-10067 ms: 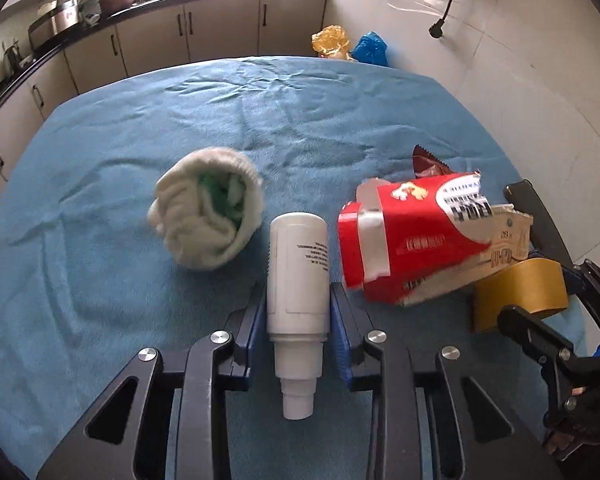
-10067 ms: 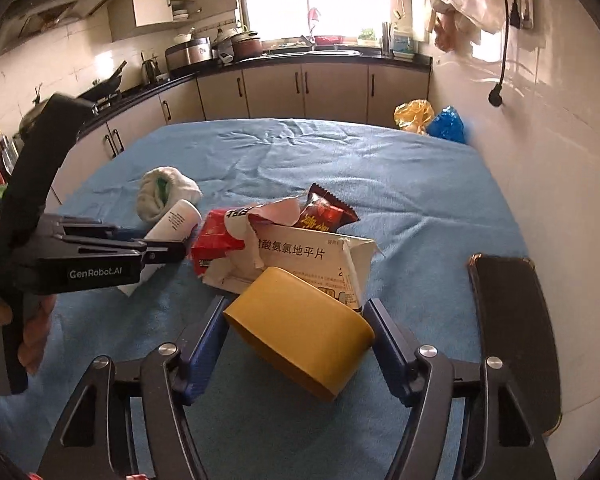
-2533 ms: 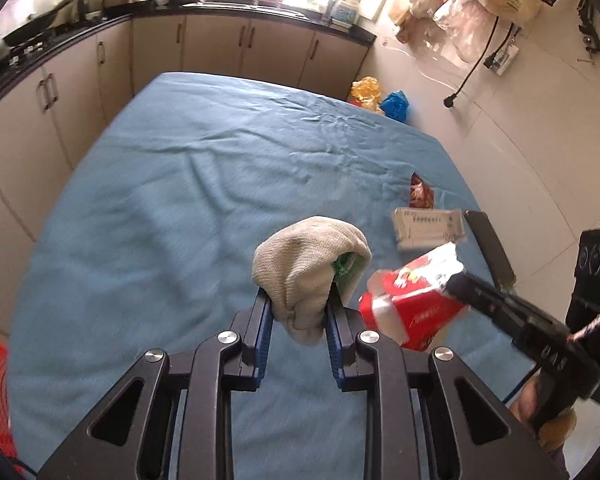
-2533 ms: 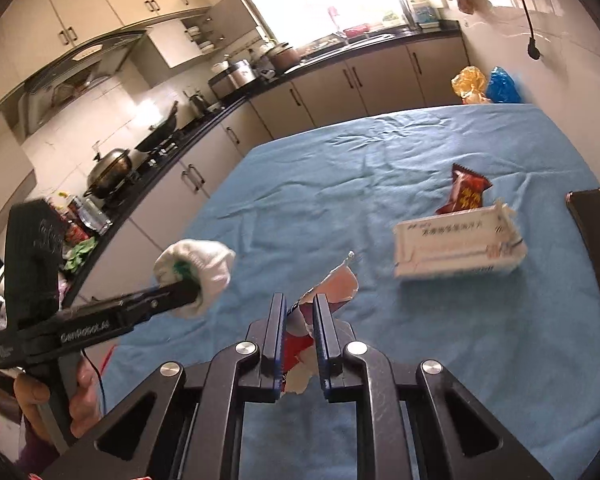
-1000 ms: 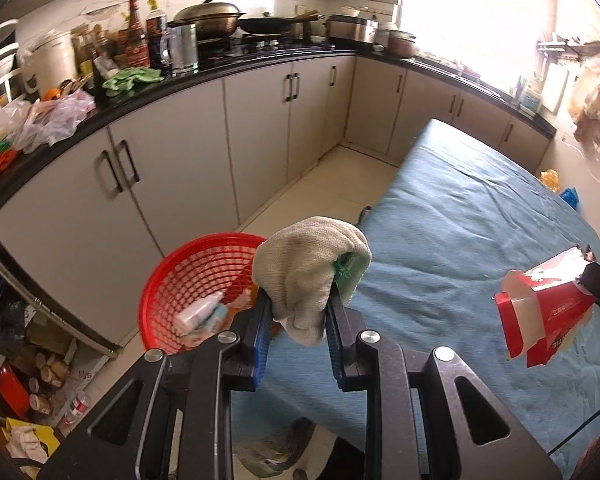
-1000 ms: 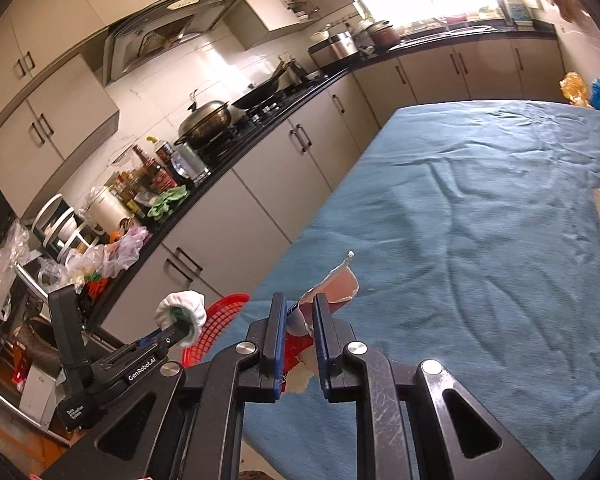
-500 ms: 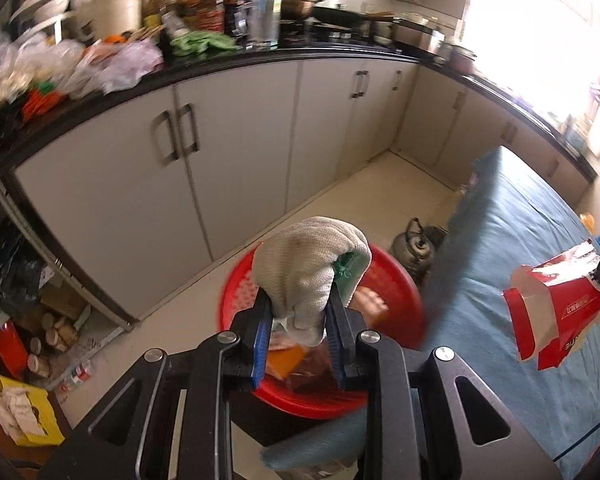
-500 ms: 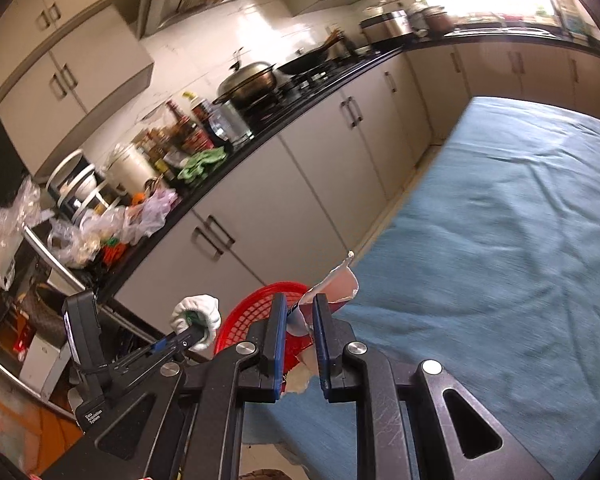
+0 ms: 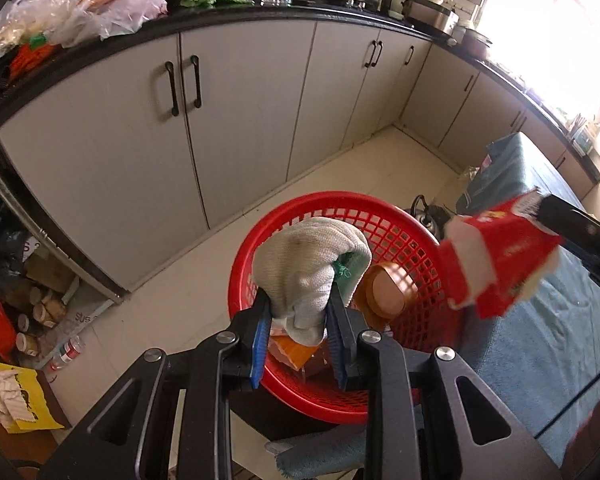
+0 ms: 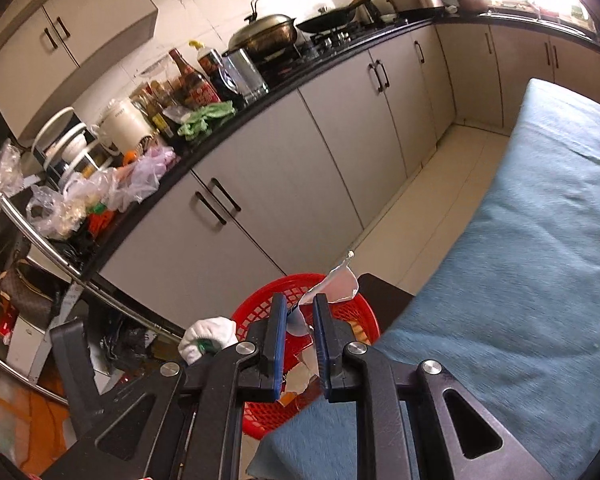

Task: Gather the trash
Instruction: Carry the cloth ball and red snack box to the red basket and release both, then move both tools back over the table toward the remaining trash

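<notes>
Over the red basket (image 9: 384, 220), the left gripper (image 9: 298, 320) pinches the soft, light sock (image 9: 308, 264) low, while the right gripper (image 10: 298, 342) squeezes the thin, crumply carton (image 9: 496, 264).

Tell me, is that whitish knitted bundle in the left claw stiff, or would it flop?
Probably floppy: the knitted bundle bulges over the left claw and pinches in between its pads. It looks light, held by a small pinch. Released, it would likely drop softly into the red basket below, not roll.
</notes>
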The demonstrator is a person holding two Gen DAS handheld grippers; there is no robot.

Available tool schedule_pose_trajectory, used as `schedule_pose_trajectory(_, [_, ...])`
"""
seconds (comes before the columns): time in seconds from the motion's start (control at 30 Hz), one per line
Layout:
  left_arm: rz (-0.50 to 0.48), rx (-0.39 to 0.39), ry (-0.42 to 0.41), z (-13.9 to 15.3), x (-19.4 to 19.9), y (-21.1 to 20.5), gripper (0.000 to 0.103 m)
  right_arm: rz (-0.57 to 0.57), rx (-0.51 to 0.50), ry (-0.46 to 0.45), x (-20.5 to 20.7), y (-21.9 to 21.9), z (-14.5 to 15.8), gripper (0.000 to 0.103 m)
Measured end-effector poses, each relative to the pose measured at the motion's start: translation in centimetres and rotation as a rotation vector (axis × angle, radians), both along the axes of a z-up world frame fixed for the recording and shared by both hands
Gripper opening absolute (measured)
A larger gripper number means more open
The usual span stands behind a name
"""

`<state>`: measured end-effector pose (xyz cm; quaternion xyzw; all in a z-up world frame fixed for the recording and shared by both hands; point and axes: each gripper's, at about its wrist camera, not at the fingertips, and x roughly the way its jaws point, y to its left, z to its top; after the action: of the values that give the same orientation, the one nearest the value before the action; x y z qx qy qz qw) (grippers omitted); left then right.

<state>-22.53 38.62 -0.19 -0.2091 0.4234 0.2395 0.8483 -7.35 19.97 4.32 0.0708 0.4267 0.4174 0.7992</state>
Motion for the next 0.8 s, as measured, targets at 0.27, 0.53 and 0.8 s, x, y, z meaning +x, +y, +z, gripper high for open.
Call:
schedule_pose_trajectory(0.27, [0.001,-0.010,-0.031,0.3,-0.4,0.6,0.043,0.006,-0.007,0.038,0.5,1.3,-2.0,0.031])
schedule_pose_trajectory(0.53, [0.006,0.050,-0.038,1.3,-0.4,-0.4,0.057,-0.031,0.005,0.050,0.6,-0.7,-2.1,0.046])
schedule_pose_trajectory(0.8, [0.001,0.144,-0.019,2.4,-0.3,-2.5,0.061,-0.096,0.006,0.051,0.4,-4.1,-1.9,0.053])
